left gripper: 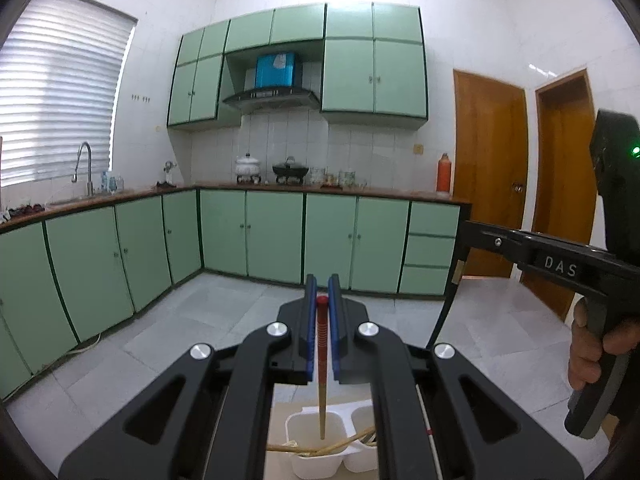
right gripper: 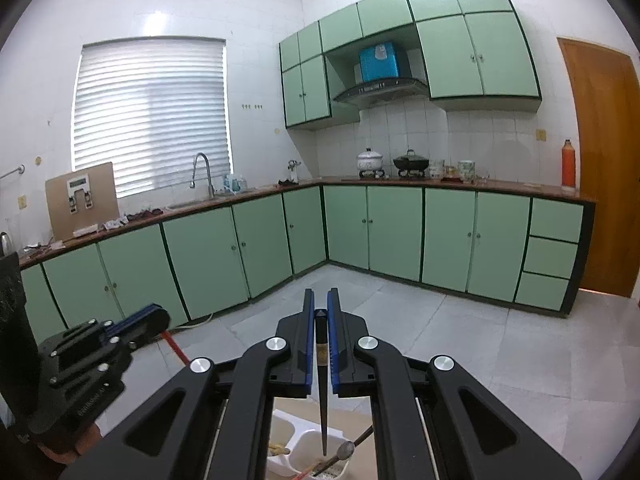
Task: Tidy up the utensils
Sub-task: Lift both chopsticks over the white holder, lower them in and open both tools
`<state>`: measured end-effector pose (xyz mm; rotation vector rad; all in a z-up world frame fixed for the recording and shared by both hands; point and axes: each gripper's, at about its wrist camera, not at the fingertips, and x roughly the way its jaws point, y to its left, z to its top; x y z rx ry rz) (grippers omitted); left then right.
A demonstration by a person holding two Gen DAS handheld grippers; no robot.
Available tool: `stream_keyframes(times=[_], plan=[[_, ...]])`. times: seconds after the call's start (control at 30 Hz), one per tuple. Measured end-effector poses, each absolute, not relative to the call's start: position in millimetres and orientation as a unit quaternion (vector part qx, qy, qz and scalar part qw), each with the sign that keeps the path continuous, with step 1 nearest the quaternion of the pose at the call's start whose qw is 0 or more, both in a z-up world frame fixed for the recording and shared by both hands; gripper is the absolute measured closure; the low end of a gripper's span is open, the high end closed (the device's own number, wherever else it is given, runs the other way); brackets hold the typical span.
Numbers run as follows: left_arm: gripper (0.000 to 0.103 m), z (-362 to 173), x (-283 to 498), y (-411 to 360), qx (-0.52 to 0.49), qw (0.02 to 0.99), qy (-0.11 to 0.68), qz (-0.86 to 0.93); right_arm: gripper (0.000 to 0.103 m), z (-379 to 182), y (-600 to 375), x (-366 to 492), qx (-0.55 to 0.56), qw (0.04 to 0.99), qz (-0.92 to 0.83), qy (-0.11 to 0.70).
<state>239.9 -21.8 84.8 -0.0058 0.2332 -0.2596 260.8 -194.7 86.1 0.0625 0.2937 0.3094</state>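
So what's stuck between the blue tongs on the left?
In the left wrist view, a chopstick with a red grooved top sits clamped between the left tongs. Its tan tip hangs down over the white holder below.

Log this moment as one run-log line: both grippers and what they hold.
left gripper: shut on red-topped wooden chopstick | right gripper: shut on black chopstick | both above white divided plastic holder

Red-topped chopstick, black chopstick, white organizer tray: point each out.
Red-topped chopstick (left gripper: 321,344): left wrist view, ribbed red upper shaft between the pads.
Black chopstick (right gripper: 322,392): right wrist view, mid-shaft below the pads.
White organizer tray (left gripper: 294,426): left wrist view, left rim.
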Motion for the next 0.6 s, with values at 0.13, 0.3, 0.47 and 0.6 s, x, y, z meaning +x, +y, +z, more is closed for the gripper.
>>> stream_keyframes(times=[0.13, 0.3, 0.47, 0.6], plan=[[0.098, 61, 258, -21, -0.003, 0.981, 0.147, -0.130, 0.097, 55, -190, 274, 0.030, 0.970, 0.159, 0.179], [0.092, 39, 261, -13, -0.009, 0.976, 0.175, -0.126, 0.083, 28, -199, 277, 0.047, 0.965, 0.153, 0.208], [0.068, 38, 247, -3, -0.014, 0.978, 0.172, -0.119, 0.061, 26, -215, 263, 0.063, 0.968, 0.135, 0.203], [0.054, 44, 228, 4, -0.022, 0.980, 0.160, -0.117, 0.044, 25, -226, 246, 0.074, 0.970, 0.117, 0.198]])
